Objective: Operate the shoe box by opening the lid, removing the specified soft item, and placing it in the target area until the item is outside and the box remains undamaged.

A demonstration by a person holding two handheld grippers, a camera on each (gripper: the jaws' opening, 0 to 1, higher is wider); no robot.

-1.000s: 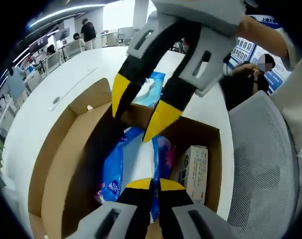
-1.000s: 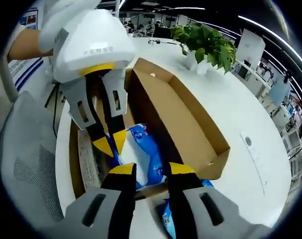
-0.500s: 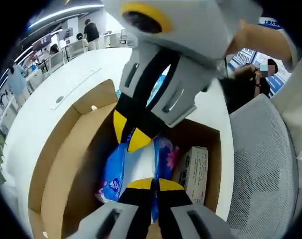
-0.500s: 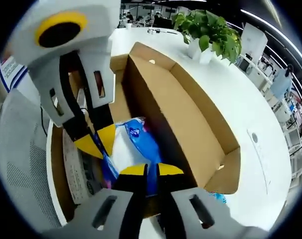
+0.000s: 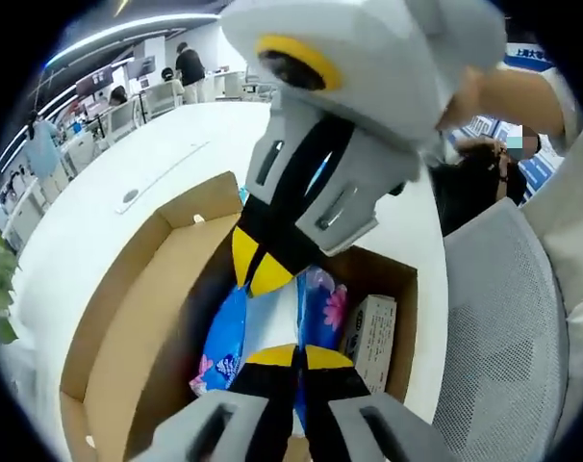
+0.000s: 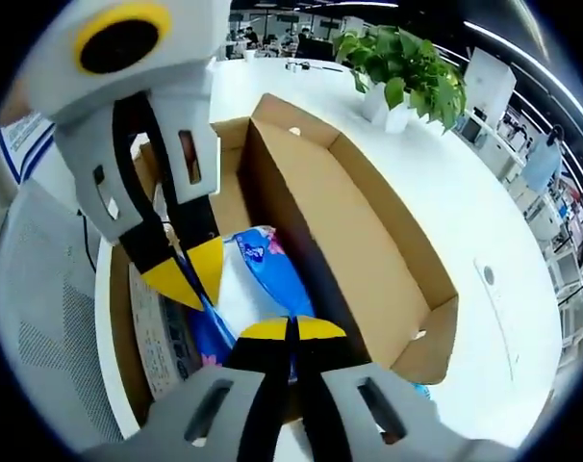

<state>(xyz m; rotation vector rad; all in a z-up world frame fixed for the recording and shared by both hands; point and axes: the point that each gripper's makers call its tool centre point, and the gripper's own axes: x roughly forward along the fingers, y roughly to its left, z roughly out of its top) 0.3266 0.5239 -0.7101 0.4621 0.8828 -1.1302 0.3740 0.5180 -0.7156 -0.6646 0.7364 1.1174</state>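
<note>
The brown shoe box (image 5: pixel 404 318) stands open on the white table, its lid (image 5: pixel 118 327) folded back flat. Inside lies a soft blue flower-printed packet (image 5: pixel 322 303). My left gripper (image 5: pixel 291 357) is shut on the packet's near end. From above, my right gripper (image 5: pixel 257 275) reaches in, shut on the far end. In the right gripper view the right gripper (image 6: pixel 290 330) pinches one end of the blue packet (image 6: pixel 272 274), and the left gripper (image 6: pixel 193 277) holds its left edge. The lid (image 6: pixel 368 241) lies to the right.
A small printed carton (image 5: pixel 371 337) lies in the box beside the packet. A grey mesh chair (image 5: pixel 508 318) stands close to the table edge. A potted plant (image 6: pixel 405 72) sits on the table beyond the box. A bit of another blue pack (image 6: pixel 423 386) shows past the lid.
The right gripper's jaws, open one second ago, have come down into the box and shut on the packet. The left gripper has stayed shut on it. The packet looks slightly raised.
</note>
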